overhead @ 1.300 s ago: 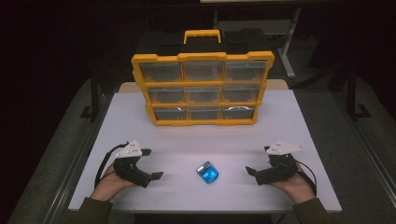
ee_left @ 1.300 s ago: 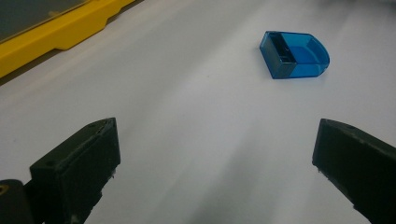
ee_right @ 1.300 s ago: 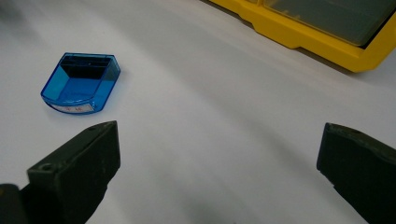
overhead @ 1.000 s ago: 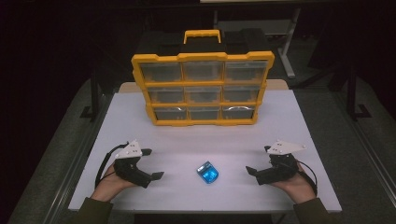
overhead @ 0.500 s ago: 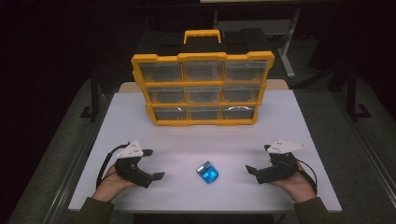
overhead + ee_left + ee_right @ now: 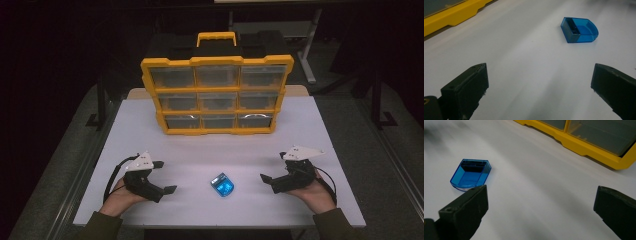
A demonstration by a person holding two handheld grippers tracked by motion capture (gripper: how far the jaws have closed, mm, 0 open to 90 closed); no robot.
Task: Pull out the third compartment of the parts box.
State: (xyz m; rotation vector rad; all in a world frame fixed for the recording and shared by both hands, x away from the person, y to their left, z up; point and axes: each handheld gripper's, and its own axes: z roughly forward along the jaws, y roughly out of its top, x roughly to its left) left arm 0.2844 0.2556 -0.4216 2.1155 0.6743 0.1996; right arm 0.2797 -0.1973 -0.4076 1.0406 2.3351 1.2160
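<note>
Blue box [image 6: 222,185] lies flat on bench [image 6: 310,130] near edge, btwn left gripper [image 6: 163,177] & right gripper [image 6: 266,179], both fingers wide open, empty; low, slick plastic prob skids if pinched off-centre.

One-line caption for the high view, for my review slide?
Two hand-held open claws, left and right, flank a blue box before a yellow drawer organizer.

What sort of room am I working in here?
Probably a lab or workshop test bench, not a home. A plain white table stands in a dark room, with a yellow parts organiser of small clear drawers on it, and metal-legged furniture behind.
</note>
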